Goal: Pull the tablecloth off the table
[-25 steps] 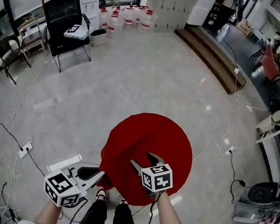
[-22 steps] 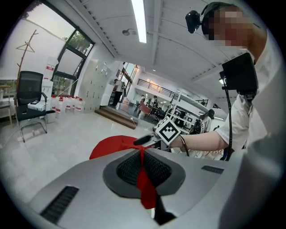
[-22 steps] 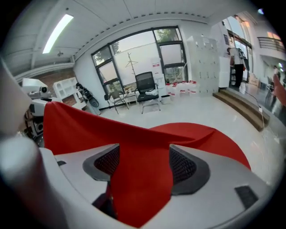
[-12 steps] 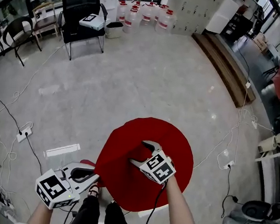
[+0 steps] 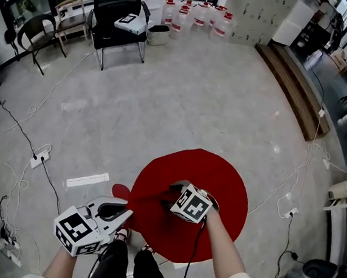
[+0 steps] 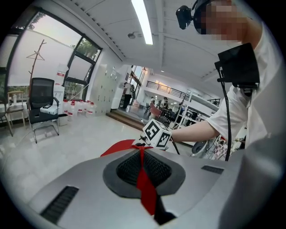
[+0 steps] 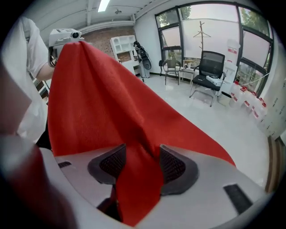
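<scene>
A red tablecloth (image 5: 219, 176) covers a round table and hides it wholly. My left gripper (image 5: 126, 213) is at the cloth's near-left edge and is shut on a thin pinch of the tablecloth (image 6: 120, 146), which runs taut away from the left gripper (image 6: 142, 154). My right gripper (image 5: 174, 193) points down onto the cloth near its middle, with its marker cube (image 6: 157, 133) above it. A raised fold of the tablecloth (image 7: 103, 103) lies in the wide gap of the right gripper (image 7: 142, 154). Those jaws have just been closing and still stand apart.
A black chair (image 5: 122, 8) and water bottles (image 5: 198, 12) stand at the far side. Cables and a power strip (image 5: 39, 158) lie on the floor at left, beside a white strip (image 5: 87, 179). A wooden platform (image 5: 294, 86) runs along the right. My legs are below the table.
My right gripper has rolled and dipped down onto the cloth, taking a fold between its jaws. The left gripper has shifted slightly, still holding the edge; a ridge now runs between the grippers.
</scene>
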Available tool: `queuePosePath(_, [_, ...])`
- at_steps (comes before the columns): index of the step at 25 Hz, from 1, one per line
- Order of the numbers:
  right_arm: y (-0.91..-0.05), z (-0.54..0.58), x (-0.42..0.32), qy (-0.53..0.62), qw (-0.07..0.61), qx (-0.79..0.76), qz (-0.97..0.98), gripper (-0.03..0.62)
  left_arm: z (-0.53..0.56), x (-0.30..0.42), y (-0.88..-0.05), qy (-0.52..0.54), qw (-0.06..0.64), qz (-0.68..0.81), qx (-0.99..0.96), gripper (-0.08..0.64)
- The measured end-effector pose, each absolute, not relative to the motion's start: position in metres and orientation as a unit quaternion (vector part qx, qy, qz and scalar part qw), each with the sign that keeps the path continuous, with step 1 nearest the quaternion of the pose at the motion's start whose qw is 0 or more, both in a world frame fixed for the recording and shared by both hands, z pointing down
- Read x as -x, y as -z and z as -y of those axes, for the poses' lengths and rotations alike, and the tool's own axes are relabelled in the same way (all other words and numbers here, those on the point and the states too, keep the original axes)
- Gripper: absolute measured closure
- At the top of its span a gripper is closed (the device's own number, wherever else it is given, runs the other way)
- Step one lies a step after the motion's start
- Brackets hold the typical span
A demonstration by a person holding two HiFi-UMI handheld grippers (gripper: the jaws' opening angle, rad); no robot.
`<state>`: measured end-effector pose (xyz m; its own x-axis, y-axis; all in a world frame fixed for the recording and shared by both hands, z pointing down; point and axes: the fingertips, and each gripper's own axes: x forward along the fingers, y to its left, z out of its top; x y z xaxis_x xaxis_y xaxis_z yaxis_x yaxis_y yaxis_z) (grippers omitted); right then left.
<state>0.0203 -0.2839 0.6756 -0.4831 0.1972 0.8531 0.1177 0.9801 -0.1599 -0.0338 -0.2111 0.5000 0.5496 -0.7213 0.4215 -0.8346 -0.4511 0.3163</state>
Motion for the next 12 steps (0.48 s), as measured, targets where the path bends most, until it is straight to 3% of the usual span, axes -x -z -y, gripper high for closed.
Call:
queuePosePath(2, [-0.682,0.283,-0.024,-0.02,0.511,0.077,0.856,0.431,0.216,0.035,-0.501,-0.11,0.249,0.468,-0.841,0.541])
queuePosePath(4, [-0.686,0.285,-0.028,-0.007,0.512,0.059,0.857,0.485,0.22,0.034,-0.5,-0.109,0.248,0.47,-0.84,0.541])
queuePosePath(12, [-0.681,0.297,-0.036,-0.091,0.479,-0.019,0.873,0.563,0.23,0.035,-0.5,-0.115,0.246,0.485,-0.831,0.541])
